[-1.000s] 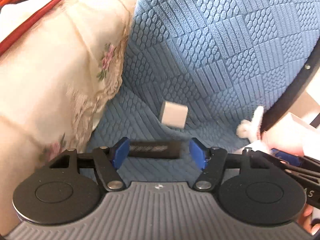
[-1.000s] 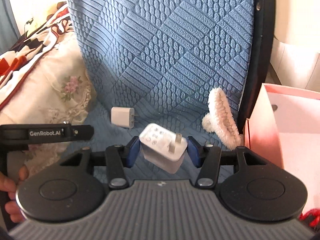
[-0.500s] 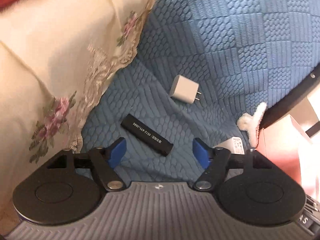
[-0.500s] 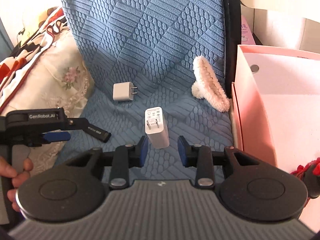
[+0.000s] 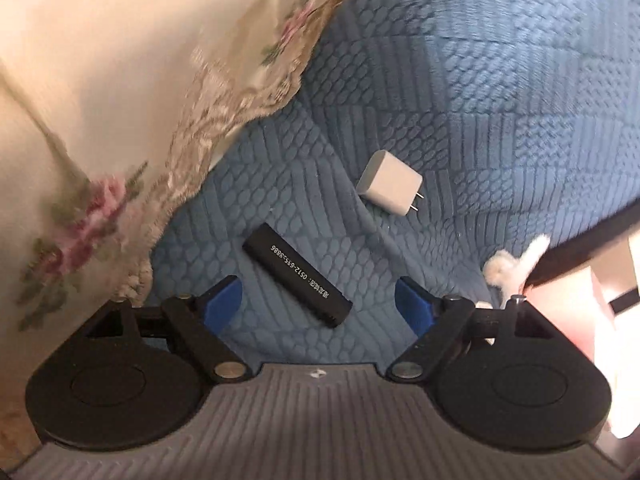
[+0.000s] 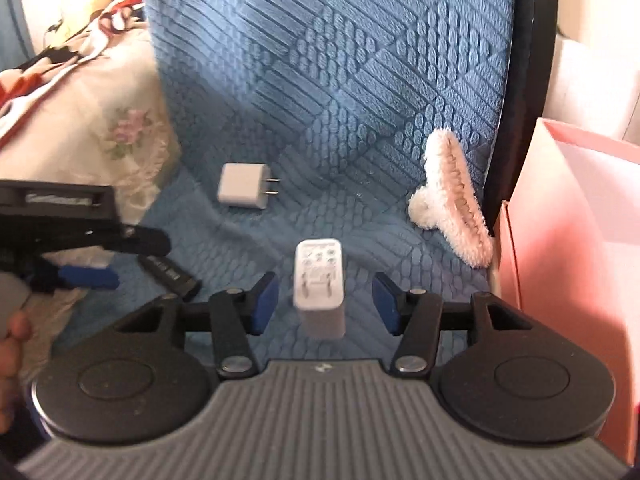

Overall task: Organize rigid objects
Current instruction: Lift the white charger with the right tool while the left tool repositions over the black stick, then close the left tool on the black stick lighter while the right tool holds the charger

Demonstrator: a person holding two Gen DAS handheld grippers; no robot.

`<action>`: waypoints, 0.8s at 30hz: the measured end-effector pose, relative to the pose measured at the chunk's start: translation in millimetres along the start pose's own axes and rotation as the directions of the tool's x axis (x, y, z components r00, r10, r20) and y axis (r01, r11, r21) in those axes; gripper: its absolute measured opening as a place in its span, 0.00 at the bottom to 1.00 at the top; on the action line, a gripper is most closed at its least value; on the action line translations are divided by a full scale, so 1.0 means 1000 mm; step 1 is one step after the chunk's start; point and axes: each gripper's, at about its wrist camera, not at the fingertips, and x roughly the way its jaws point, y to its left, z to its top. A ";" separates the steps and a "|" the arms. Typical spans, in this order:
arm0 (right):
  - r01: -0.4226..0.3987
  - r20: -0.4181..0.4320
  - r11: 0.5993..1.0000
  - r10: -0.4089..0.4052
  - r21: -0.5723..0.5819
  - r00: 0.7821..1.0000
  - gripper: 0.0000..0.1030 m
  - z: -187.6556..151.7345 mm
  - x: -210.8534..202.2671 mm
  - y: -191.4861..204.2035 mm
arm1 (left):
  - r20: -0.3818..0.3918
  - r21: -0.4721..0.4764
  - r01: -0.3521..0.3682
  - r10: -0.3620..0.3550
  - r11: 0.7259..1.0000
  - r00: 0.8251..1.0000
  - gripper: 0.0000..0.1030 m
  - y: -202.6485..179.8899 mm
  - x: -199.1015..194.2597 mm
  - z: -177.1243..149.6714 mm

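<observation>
On the left, the black stick (image 5: 297,281), gripped a second ago, has been released onto the blue cushion (image 5: 500,92); the left gripper (image 5: 318,304) is opening, empty. Its long axis runs diagonally. Rightward, the tall white charger (image 6: 319,286) has been set down, prongs up, between the opening right gripper (image 6: 325,302) pads, untouched

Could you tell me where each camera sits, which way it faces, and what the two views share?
Left wrist: on the left gripper, facing down at a black stick; fingers opening, apart from it.
Right wrist: on the right gripper, facing down at a tall white charger; fingers opening; a hand shows.
Shared: stick, small charger, fluffy clip.
</observation>
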 end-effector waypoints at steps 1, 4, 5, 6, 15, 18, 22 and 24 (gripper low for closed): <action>-0.003 -0.009 1.000 0.003 0.010 1.000 0.50 0.000 0.005 -0.002 | -0.002 -0.005 -0.007 0.007 1.000 1.000 0.84 0.001 0.002 0.001; -0.003 -0.026 0.999 0.004 0.038 1.000 0.30 0.001 0.011 -0.007 | -0.007 0.044 -0.044 0.044 0.998 0.999 0.85 -0.005 0.007 0.006; 0.006 -0.026 1.000 -0.006 0.030 1.000 0.30 0.002 0.010 -0.007 | -0.008 0.069 -0.051 0.051 0.996 0.999 0.85 -0.008 0.009 0.007; 0.015 -0.024 1.000 -0.014 0.019 1.000 0.30 0.001 0.009 -0.008 | -0.003 0.096 -0.062 0.062 0.994 0.998 0.85 -0.010 0.010 0.007; 0.010 -0.039 1.000 -0.009 0.021 0.999 0.30 -0.003 0.000 -0.022 | 0.043 0.487 -0.198 0.203 0.851 0.978 0.91 -0.048 0.017 -0.009; 0.000 -0.041 0.999 0.002 0.033 0.999 0.30 -0.002 0.000 -0.025 | 0.018 0.551 -0.193 0.220 0.812 0.975 0.92 -0.052 0.023 -0.011; -0.014 -0.045 0.999 0.016 0.052 0.999 0.30 -0.001 0.000 -0.030 | -0.027 0.599 -0.169 0.230 0.783 0.973 0.93 -0.054 0.034 -0.011; -0.020 -0.048 0.998 0.023 0.064 0.999 0.30 0.000 0.000 -0.032 | -0.032 0.643 -0.169 0.247 0.747 0.968 0.93 -0.056 0.037 -0.010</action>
